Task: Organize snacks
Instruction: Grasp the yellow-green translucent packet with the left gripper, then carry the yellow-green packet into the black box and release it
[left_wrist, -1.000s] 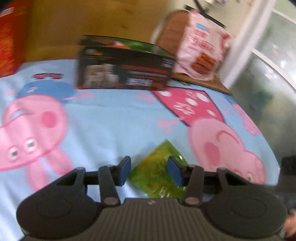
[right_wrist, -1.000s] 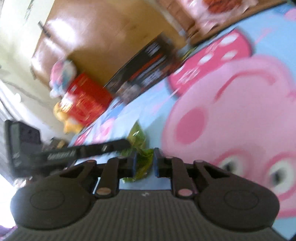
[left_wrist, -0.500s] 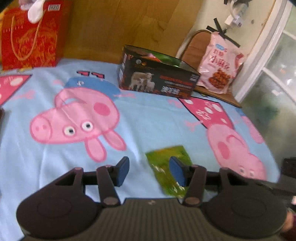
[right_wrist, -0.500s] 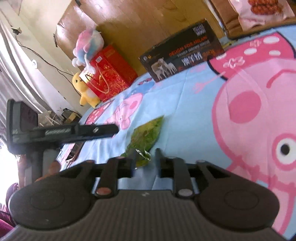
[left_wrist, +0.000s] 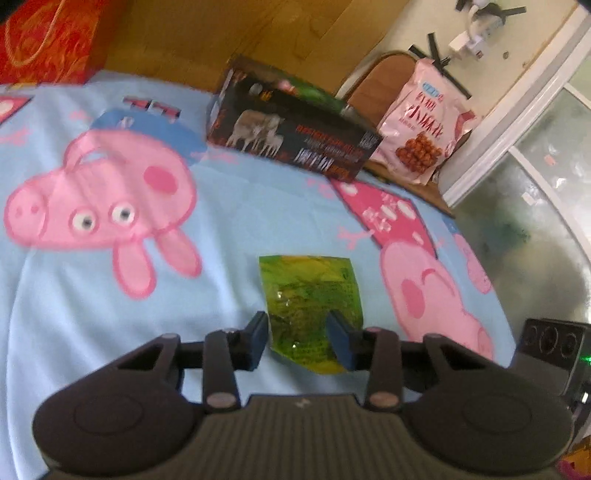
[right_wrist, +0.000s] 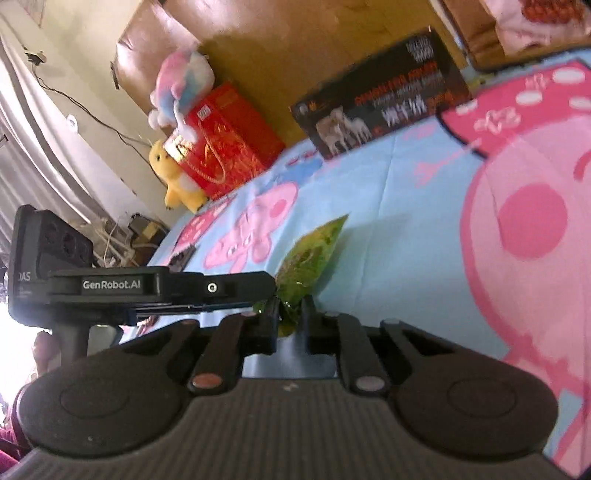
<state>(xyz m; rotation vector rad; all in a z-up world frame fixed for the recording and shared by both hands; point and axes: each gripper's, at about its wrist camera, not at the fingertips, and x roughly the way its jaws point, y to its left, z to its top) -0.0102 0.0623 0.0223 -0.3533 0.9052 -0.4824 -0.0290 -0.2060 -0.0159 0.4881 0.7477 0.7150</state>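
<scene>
Packet: green packet (left_wrist: 308, 295) lay flat on the cartoon-pig bedsheet (left_wrist: 240, 206), towards the near edge of the bed, well short of the black box (left_wrist: 295, 144).
Packet again: seen from the right wrist it showed as a thin leaf-shaped sliver (right_wrist: 310, 254), its near end lifted off the sheet.
Right hand-held gripper: this one (right_wrist: 290, 325) was nearly pressed together, with the packet's crinkled near tip sitting between its jaws; it looked like a pinch, though blur hid whether the pads truly bit.
Left hand-held gripper: the other (left_wrist: 301, 341) was spread, jaws either side of the packet's near half, not touching it as far as the blur allowed.
Left seen from right: its body (right_wrist: 159, 286) reached in from the side, with its tip just beside the packet.
Box: open-topped, standing at the far edge of the bed, probably the place for snacks.
Other goods: pink bag (left_wrist: 421, 122) stood on a chair beyond the far right corner; red gift bag (right_wrist: 225, 144) stood at the far left.
Step judged: securing the packet before carrying it to the box.
Doing it well: grip should have taken the sealed border, not the puffed middle, since foil slips and the contents crush.
Handover: only one gripper should have let go once the other held firm.
Risk: thin packet could have twisted or slid free in the carry.
</scene>
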